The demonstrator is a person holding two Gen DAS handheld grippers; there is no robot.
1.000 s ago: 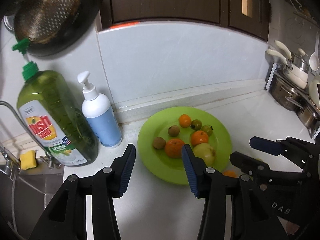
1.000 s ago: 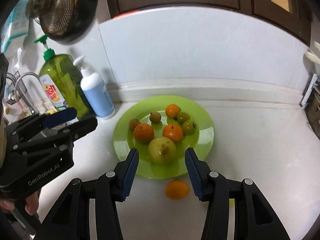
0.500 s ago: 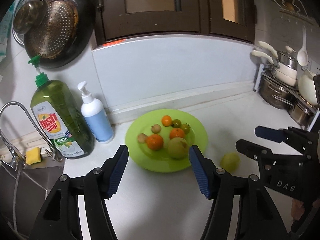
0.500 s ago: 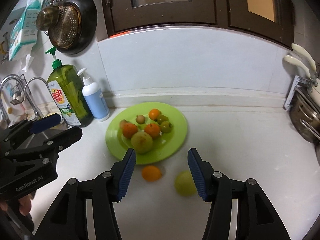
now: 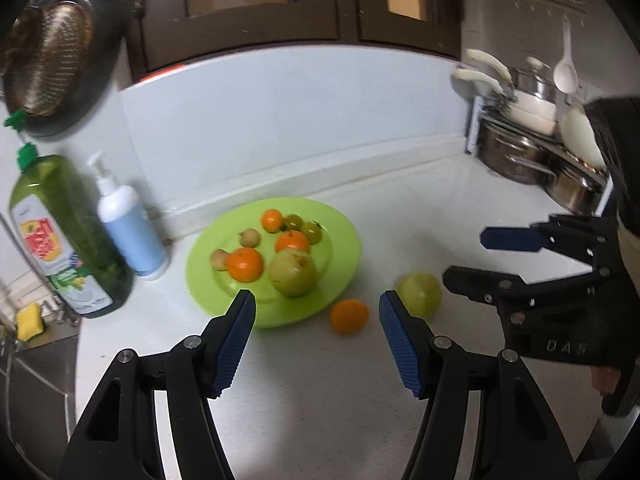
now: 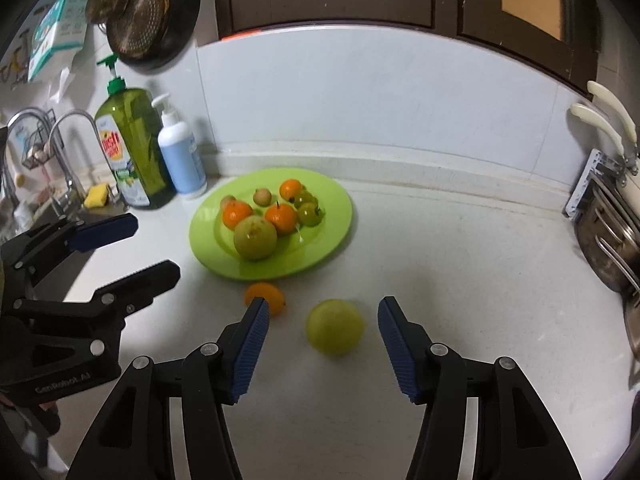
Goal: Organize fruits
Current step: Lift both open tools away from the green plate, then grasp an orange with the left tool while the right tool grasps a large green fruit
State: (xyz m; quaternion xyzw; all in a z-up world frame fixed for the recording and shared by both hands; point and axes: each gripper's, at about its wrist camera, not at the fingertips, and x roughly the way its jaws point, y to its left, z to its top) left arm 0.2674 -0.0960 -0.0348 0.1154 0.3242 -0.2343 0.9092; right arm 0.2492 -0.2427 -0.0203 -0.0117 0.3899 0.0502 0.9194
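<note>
A lime green plate [image 5: 340, 240] [image 6: 332, 224] on the white counter holds several fruits: oranges, small green and brown fruits and a large green apple [image 5: 292, 272] [image 6: 255, 238]. A loose orange [image 5: 349, 316] [image 6: 266, 298] and a loose green apple [image 5: 420, 294] [image 6: 335, 326] lie on the counter just in front of the plate. My left gripper [image 5: 316, 344] is open and empty, near the loose orange. My right gripper [image 6: 322, 346] is open and empty, with the loose apple between its fingers [image 6: 250, 344].
A green dish soap bottle [image 5: 60, 232] [image 6: 128, 148] and a white-blue pump bottle [image 5: 128, 220] [image 6: 180, 152] stand left of the plate. A sink with tap [image 6: 60, 136] and yellow sponge [image 6: 96, 196] is far left. Steel pots [image 5: 528, 152] sit at the right.
Both grippers pulled back from the plate and opened wider. The loose orange and green apple came into view on the counter in front of the plate.
</note>
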